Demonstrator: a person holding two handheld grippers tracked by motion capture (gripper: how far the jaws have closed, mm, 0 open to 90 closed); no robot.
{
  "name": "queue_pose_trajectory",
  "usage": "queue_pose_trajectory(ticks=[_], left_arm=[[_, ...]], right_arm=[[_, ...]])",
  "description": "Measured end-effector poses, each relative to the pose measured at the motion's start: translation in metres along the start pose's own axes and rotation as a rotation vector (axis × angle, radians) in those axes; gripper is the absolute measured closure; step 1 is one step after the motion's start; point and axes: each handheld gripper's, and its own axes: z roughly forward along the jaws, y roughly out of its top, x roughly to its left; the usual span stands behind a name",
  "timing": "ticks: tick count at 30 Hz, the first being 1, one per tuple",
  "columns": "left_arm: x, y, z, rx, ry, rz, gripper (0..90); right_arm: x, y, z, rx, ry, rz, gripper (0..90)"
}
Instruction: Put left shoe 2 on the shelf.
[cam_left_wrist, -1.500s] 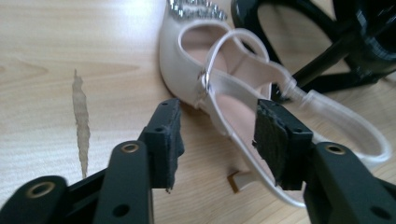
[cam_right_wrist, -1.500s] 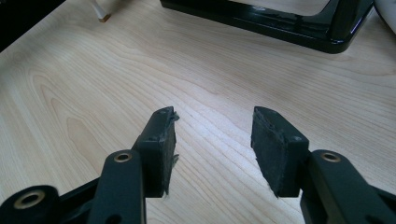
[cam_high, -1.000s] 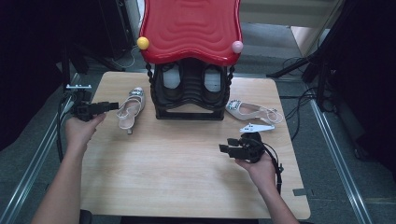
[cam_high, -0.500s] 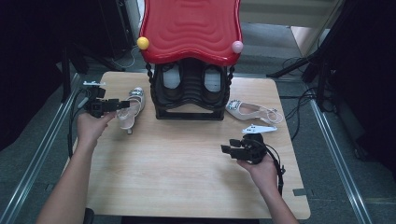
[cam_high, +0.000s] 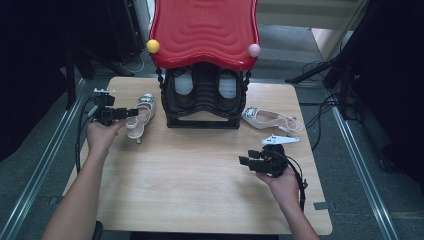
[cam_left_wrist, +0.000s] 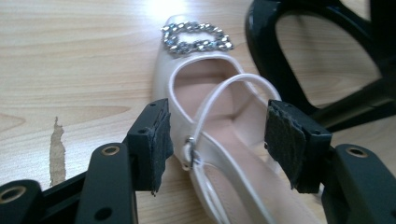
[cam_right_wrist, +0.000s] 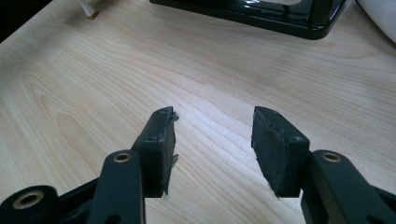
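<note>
Left gripper view: the left gripper (cam_left_wrist: 219, 140) stands with jaws open astride the rear half of a cream slingback shoe (cam_left_wrist: 205, 154), pads beside it but apparently not yet touching. In the high view the shoe (cam_high: 141, 116) lies at about 9 o'clock of the black shoe rack (cam_high: 202, 100) on the surface (cam_high: 190, 190). Likely light, with a stiff sole, glossy slippery sides and a thin, delicate strap; grip the sole flanks. The right gripper (cam_high: 250, 161) hovers open at 4 o'clock

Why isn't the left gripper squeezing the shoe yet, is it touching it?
Apart. The left gripper view shows the left gripper open around the shoe, with gaps beside both pads.
</note>
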Motion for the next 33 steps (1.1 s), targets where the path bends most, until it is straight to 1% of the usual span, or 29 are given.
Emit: queue_pose_trajectory(ticks=[2, 4, 5, 6, 9, 10, 12, 15, 16, 17, 18, 20, 23, 26, 27, 28, 29, 30, 31, 33], left_arm=[[0.001, 0.000, 0.003, 0.003, 0.003, -0.006, 41.6], [0.000, 0.000, 0.005, -0.001, 0.005, 0.000, 42.1], [-0.001, 0.000, 0.006, -0.003, 0.007, -0.005, 42.2], [-0.001, -0.001, 0.008, -0.005, 0.013, -0.002, 42.4], [0.001, -0.002, 0.014, 0.017, 0.044, 0.000, 43.1], [0.002, -0.003, 0.016, 0.027, 0.054, -0.005, 43.7], [0.003, -0.005, 0.020, 0.023, 0.074, -0.021, 44.3], [0.003, -0.007, 0.025, 0.024, 0.068, -0.024, 45.1], [0.002, -0.007, 0.027, 0.028, 0.076, -0.009, 45.8], [0.001, -0.008, 0.029, 0.019, 0.077, -0.005, 46.7], [0.001, -0.008, 0.030, 0.022, 0.071, -0.007, 47.6], [0.002, -0.010, 0.032, 0.010, 0.078, -0.012, 49.4], [0.007, -0.012, 0.032, 0.000, 0.066, -0.043, 53.7], [0.006, -0.012, 0.032, 0.006, 0.086, -0.050, 59.1], [0.005, -0.012, 0.032, 0.008, 0.101, -0.046, 61.1], [0.005, -0.012, 0.032, 0.014, 0.107, -0.042, 63.7], [0.005, -0.012, 0.032, 0.011, 0.119, -0.049, 65.9], [0.006, -0.012, 0.032, 0.011, 0.129, -0.048, 70.3], [0.007, -0.013, 0.032, 0.008, 0.138, -0.054, 74.0], [0.010, -0.014, 0.031, 0.011, 0.145, -0.084, 80.1]], right_arm=[[0.000, 0.000, 0.000, 0.000, -0.002, -0.003, 50.8], [0.000, -0.001, 0.000, -0.002, -0.002, 0.001, 50.8], [0.000, -0.001, 0.000, -0.002, -0.003, 0.003, 50.7], [0.000, -0.001, 0.000, -0.001, -0.003, 0.003, 50.7], [0.000, -0.001, 0.001, -0.001, -0.003, 0.000, 50.7], [0.000, -0.001, 0.000, 0.000, -0.002, 0.001, 50.7], [0.000, -0.001, 0.000, -0.001, -0.004, -0.001, 50.6], [-0.001, -0.002, -0.001, -0.002, -0.008, 0.003, 50.6], [-0.001, -0.002, -0.001, -0.003, -0.009, 0.004, 50.6], [-0.001, -0.002, -0.001, -0.004, -0.009, 0.004, 50.6], [-0.001, -0.002, -0.001, -0.004, -0.008, 0.002, 50.6], [-0.001, -0.002, -0.001, -0.004, -0.009, -0.001, 50.6], [-0.001, -0.002, -0.001, -0.004, -0.011, 0.000, 50.6], [0.000, -0.002, -0.001, -0.003, -0.013, -0.001, 50.6], [0.000, -0.002, -0.001, -0.002, -0.013, 0.000, 50.5], [0.000, -0.002, -0.001, -0.002, -0.013, -0.001, 50.5], [0.000, -0.002, -0.001, -0.003, -0.013, -0.003, 50.6], [0.000, -0.002, -0.001, -0.002, -0.012, -0.004, 50.5], [0.000, -0.002, -0.001, -0.003, -0.013, -0.006, 50.5], [0.000, -0.002, -0.001, -0.003, -0.013, -0.006, 50.5]])
